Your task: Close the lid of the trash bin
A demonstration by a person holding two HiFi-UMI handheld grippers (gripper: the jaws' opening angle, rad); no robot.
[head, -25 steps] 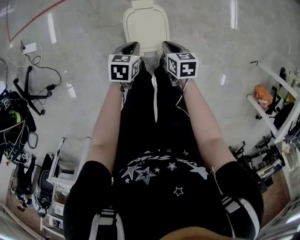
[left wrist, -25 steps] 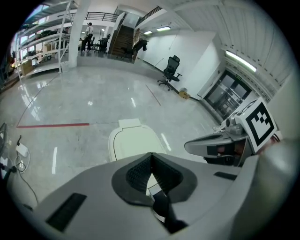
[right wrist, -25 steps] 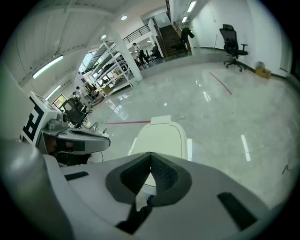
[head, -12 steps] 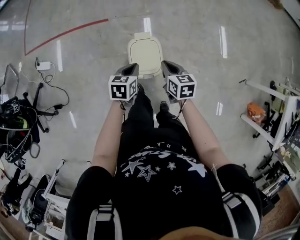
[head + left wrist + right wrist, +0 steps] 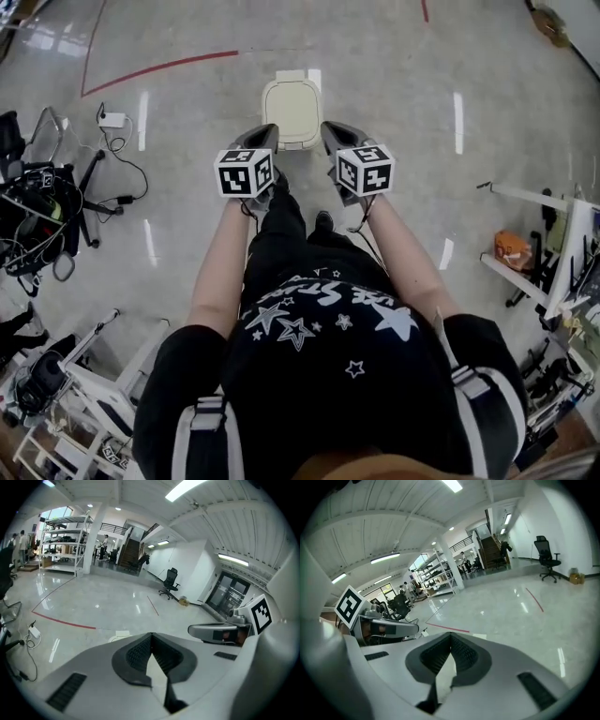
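I hold my left tongs (image 5: 268, 132) and my right tongs (image 5: 329, 129) out side by side in front of my waist, above the glossy grey stone floor (image 5: 394, 84). Both are clenched. In each gripper view the ribbed black pads (image 5: 138, 652) meet at their tips with nothing between them.

The cream, round-cornered plastic trash bin (image 5: 292, 144) stands on the floor at the far centre. From my head it shows between the two sets of tips. Its flat cream lid (image 5: 292, 108) lies down on top, and both tongs hang in the air apart from it.

A red painted line (image 5: 159, 67) crosses the floor to the far left of the bin. A white power adapter with a black cable (image 5: 111, 120) lies just on the near side of that line. An orange bag (image 5: 514, 248) sits on a white metal rack (image 5: 525, 202) at the right.
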